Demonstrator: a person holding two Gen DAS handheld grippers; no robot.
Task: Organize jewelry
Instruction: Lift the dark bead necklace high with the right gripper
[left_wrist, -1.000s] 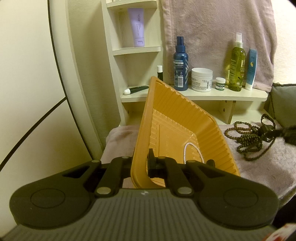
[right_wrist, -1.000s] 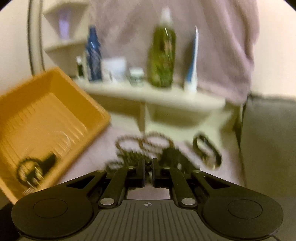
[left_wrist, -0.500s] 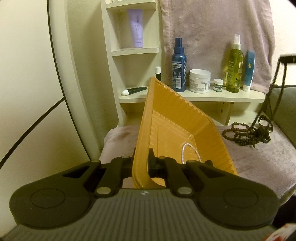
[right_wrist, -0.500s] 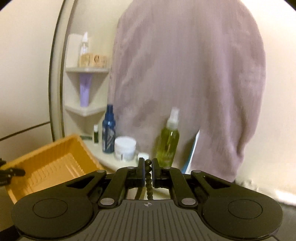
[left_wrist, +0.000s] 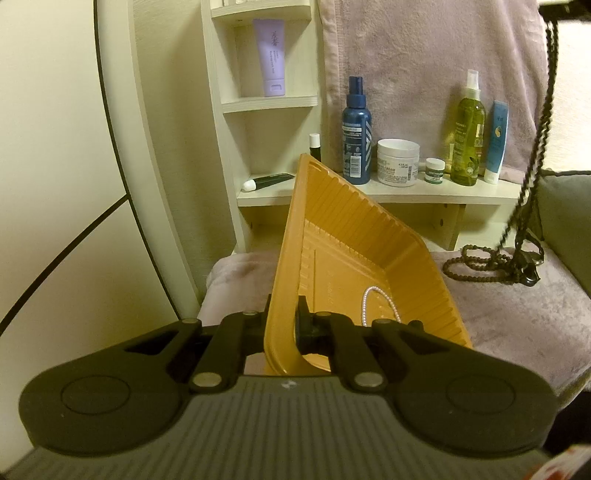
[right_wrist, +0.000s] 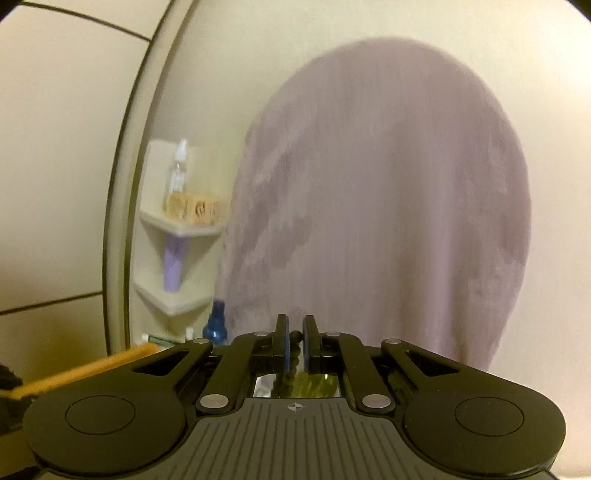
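- The long necklace of dark round beads (left_wrist: 532, 177) hangs in the air from the right gripper (right_wrist: 293, 341). Its lower end still lies in a heap on the mauve fluffy cloth (left_wrist: 517, 325), near the cloth's far right corner, together with a black clasp piece.
- The jaws of the right gripper are clenched on the bead strand. A few beads show between the two pads in the right wrist view.
- The left gripper (left_wrist: 282, 325) grasps the near rim of the ribbed orange plastic tray (left_wrist: 351, 236) with its jaws closed on the wall, and the tray stands tilted on the cloth.
- A thin white pearl necklace (left_wrist: 376, 299) lies inside the tray, at its low near side.
- Behind, on the cream wooden shelf (left_wrist: 424, 194), stand a blue spray bottle (left_wrist: 356, 129), a white cream jar (left_wrist: 398, 162) and a green spray bottle (left_wrist: 468, 133).
- A mauve towel (right_wrist: 388, 192) hangs on the wall above the shelf.
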